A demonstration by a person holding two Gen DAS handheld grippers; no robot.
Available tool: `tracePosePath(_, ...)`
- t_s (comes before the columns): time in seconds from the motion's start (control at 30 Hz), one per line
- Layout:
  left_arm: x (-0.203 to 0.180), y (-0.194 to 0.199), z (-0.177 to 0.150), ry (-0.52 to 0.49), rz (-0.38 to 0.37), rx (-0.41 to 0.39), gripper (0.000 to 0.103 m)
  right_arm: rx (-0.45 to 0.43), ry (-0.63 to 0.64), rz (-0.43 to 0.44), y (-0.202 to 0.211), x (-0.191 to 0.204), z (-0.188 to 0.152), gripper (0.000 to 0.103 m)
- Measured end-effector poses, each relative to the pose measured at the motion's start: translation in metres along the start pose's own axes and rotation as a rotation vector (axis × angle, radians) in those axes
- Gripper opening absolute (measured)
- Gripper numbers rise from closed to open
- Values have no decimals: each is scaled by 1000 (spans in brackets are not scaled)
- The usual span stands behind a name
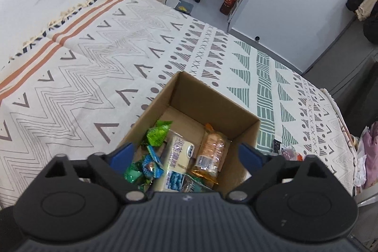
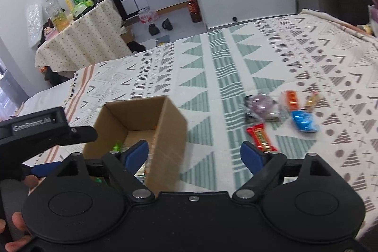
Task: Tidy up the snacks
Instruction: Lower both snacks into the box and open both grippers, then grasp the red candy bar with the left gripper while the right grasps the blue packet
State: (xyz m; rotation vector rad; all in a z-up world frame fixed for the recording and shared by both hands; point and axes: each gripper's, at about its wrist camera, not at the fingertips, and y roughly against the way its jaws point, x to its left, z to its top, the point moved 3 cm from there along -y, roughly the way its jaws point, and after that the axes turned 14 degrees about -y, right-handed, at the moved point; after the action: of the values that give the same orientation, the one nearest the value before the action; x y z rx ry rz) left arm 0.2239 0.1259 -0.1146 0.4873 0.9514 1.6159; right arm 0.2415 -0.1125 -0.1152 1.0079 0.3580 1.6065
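The left gripper [image 1: 186,154] stands wide open with nothing between its blue pads, poised over the open cardboard box [image 1: 213,96]. The box holds green wrapped sweets [image 1: 157,134], a cream-coloured pack [image 1: 178,155] with print too blurred to read, and an orange-wrapped biscuit pack [image 1: 210,152]. The right gripper [image 2: 196,155] is likewise spread, empty, straddling the box's near right corner; that corner stands between its pads without touching either. The box rests on the patterned bedspread [image 2: 236,58], toward its near edge. To the right of the box, apart from it, loose snacks lie on the bedspread: a red bar [image 2: 261,137], a blue packet [image 2: 303,122], an orange packet [image 2: 291,99] and a purple packet [image 2: 261,105]; their labels are illegible. The left tool's body [image 2: 35,131] reads "GenRobot.AI".
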Motion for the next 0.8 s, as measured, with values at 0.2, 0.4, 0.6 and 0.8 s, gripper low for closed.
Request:
tracePosePath(0.2, -23, 6, -5, -41, -22, -27, 103, -44, -9, -15, 15, -20, 7, 98)
tracePosePath(0.4, -45, 10, -8, -72, -37, -41, 103, -74, -29, -26, 25, -45, 14, 103)
tracePosePath(0.6, -72, 7, -12, -116, -55, -10, 103, -77, -46, -42, 31, -74, 20, 103)
tracePosePath(0.8, -100, 2, -17, -165, -73, 9, 103, -79, -68, -54, 34, -102, 24, 103)
